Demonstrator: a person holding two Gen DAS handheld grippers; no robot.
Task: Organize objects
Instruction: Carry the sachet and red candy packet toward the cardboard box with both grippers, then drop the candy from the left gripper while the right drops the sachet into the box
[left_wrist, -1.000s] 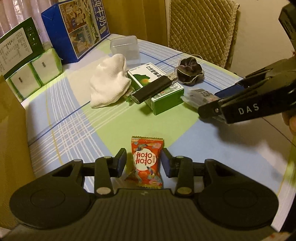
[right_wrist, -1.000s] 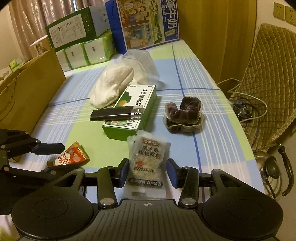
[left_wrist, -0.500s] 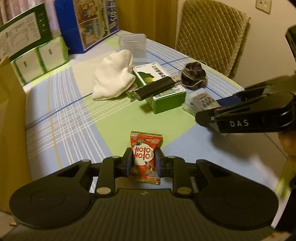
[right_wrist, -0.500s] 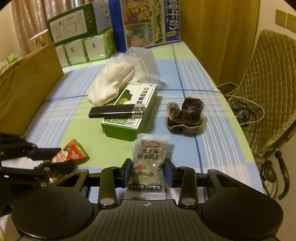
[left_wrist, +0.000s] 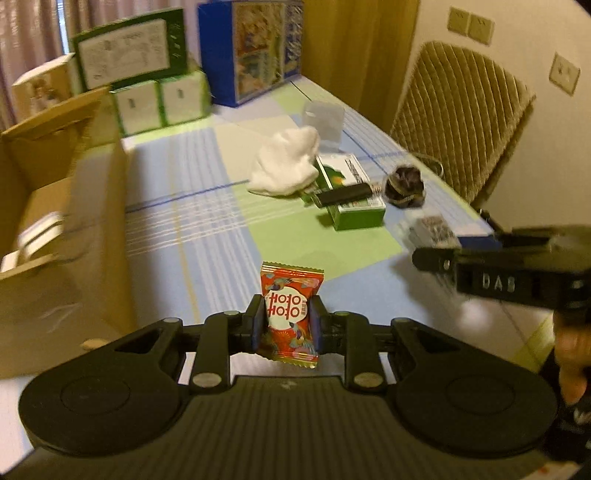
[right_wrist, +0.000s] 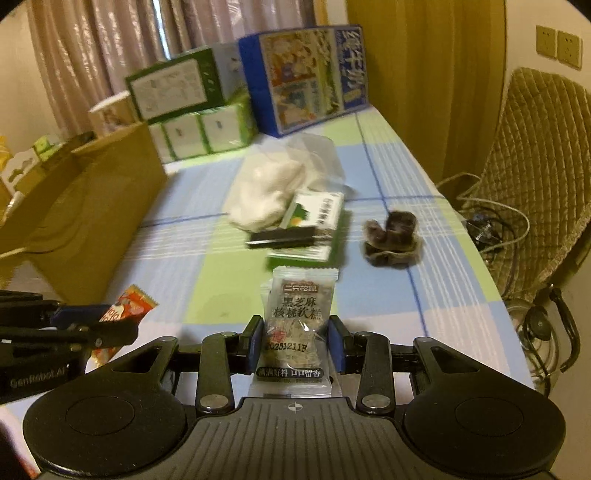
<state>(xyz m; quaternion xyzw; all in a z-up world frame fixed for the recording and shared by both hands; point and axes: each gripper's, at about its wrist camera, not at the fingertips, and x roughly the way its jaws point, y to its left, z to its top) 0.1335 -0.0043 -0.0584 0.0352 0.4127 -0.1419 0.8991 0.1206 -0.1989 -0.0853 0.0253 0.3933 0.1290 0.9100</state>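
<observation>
The left gripper (left_wrist: 286, 325) was closed on a red candy (left_wrist: 290, 314), held upright and clear of the surface (left_wrist: 207, 206); its wrapper read "HOHO". The right gripper (right_wrist: 295, 341) was clamped on a clear snack packet (right_wrist: 297, 325), also raised, printed with Chinese characters and "20251211F". Both packets were pinched at mid-body, which in my judgement suited carrying them to the open cardboard box (left_wrist: 55, 236) at the left edge, the likely destination. Left on the surface were a green box (left_wrist: 351, 199) with a black lighter (left_wrist: 343, 194) lying on top, a white cloth (left_wrist: 286, 166) and a dark scrunchie (left_wrist: 404, 186). The right gripper body bore "DAS"; the left bore "GenRobot.AI".
</observation>
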